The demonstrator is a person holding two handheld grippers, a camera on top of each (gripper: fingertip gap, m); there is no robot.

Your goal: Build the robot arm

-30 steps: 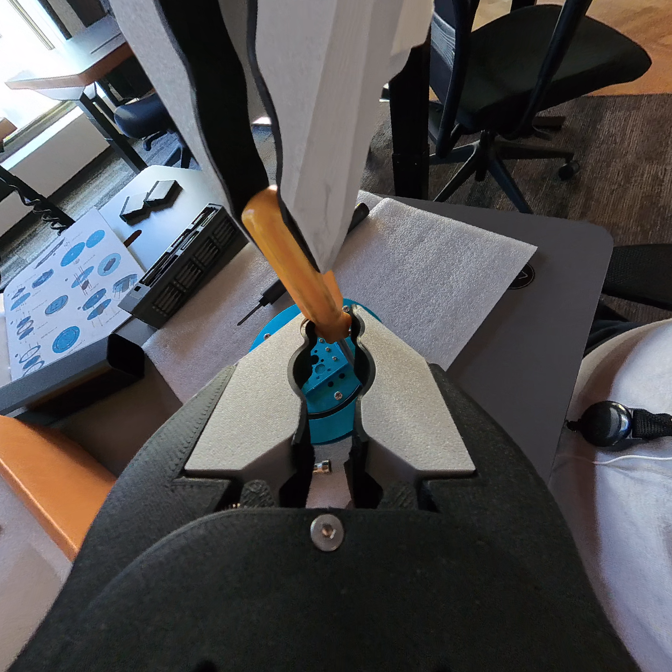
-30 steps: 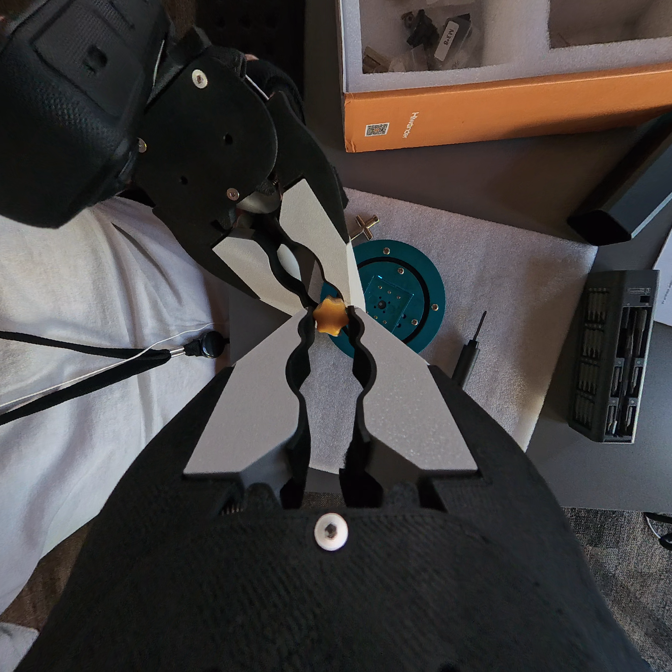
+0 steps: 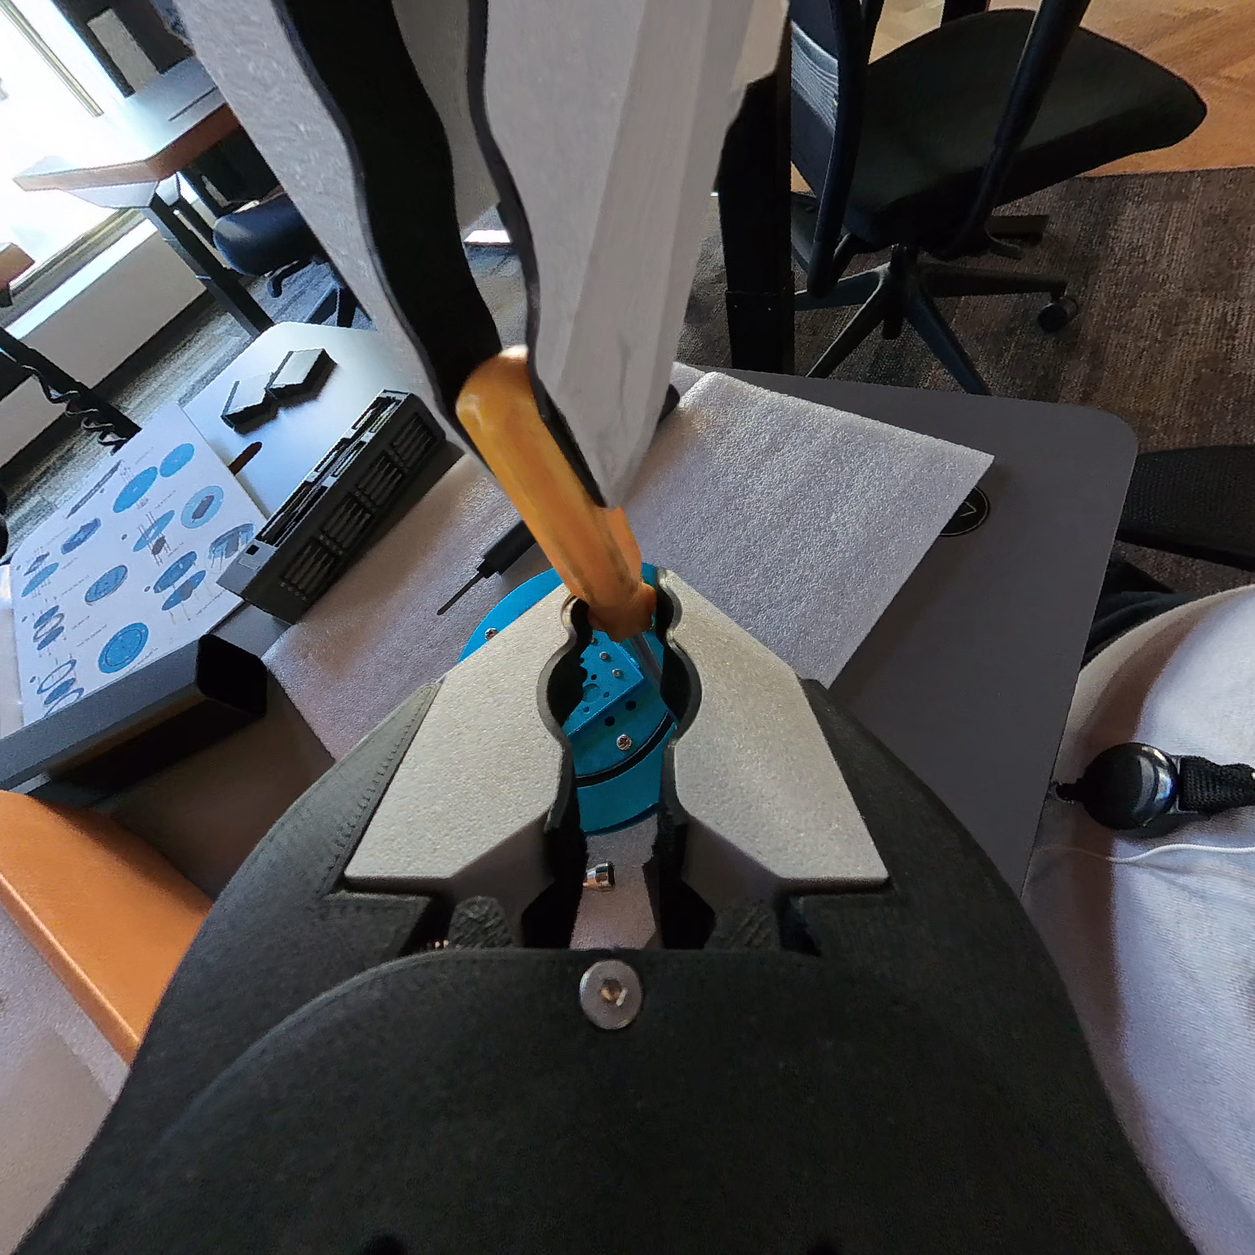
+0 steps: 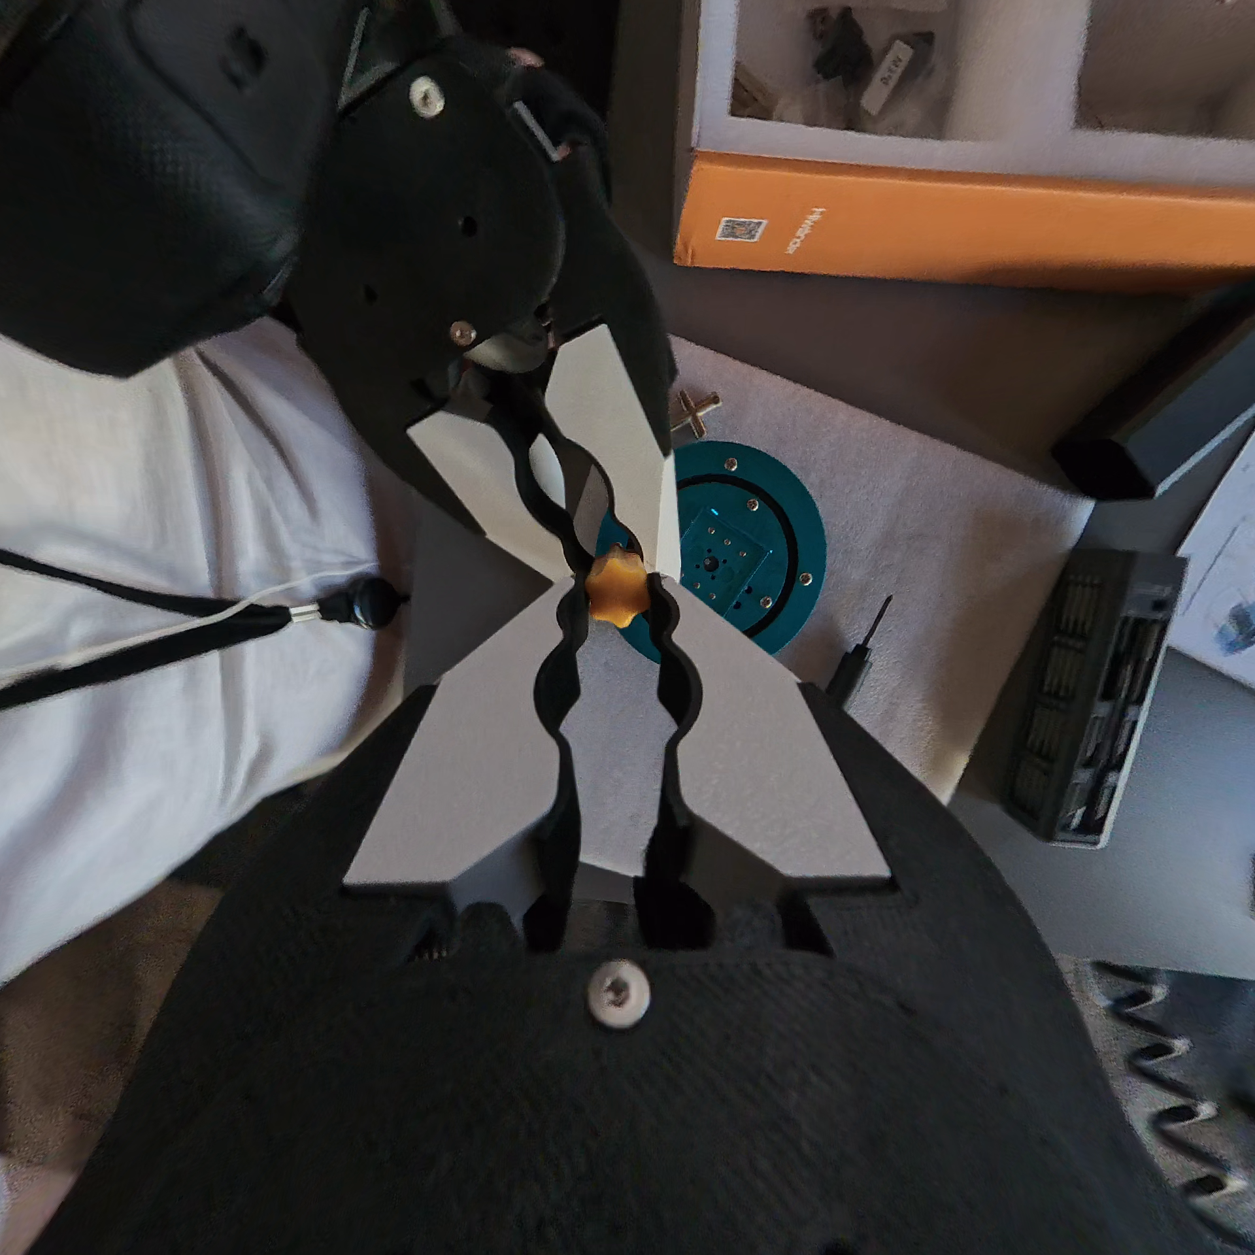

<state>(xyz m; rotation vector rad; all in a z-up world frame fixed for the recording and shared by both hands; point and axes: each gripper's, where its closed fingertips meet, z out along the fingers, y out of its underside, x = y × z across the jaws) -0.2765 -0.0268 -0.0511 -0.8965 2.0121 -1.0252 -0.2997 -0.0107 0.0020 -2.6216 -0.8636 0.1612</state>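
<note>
An orange screwdriver handle (image 3: 543,489) stands tilted over a blue round disc (image 3: 611,801) that carries a blue block (image 3: 604,699). My left gripper (image 3: 614,604) is shut on the handle's lower end, with the metal shaft running down to the block. My right gripper (image 4: 614,587) is shut on the handle's top (image 4: 614,591), seen end-on. Its grey fingers (image 3: 597,271) come down from above in the left wrist view. The left gripper's fingers (image 4: 611,421) reach in from the upper left in the right wrist view. The disc (image 4: 781,516) lies on a white foam sheet (image 4: 951,543).
A loose screw (image 3: 601,876) and a cross-shaped metal piece (image 4: 693,411) lie by the disc. A small black screwdriver (image 4: 859,652), a bit case (image 4: 1086,699), a black sleeve (image 4: 1154,421), an orange box (image 4: 951,224) and a printed sheet (image 3: 102,543) surround it. An office chair (image 3: 985,136) stands beyond the table. Some 6 cm of space lies between my two pairs of fingers.
Both grippers stay shut on the handle in the same place. The left gripper's body has turned slightly in the right wrist view, which is now a little blurred.
</note>
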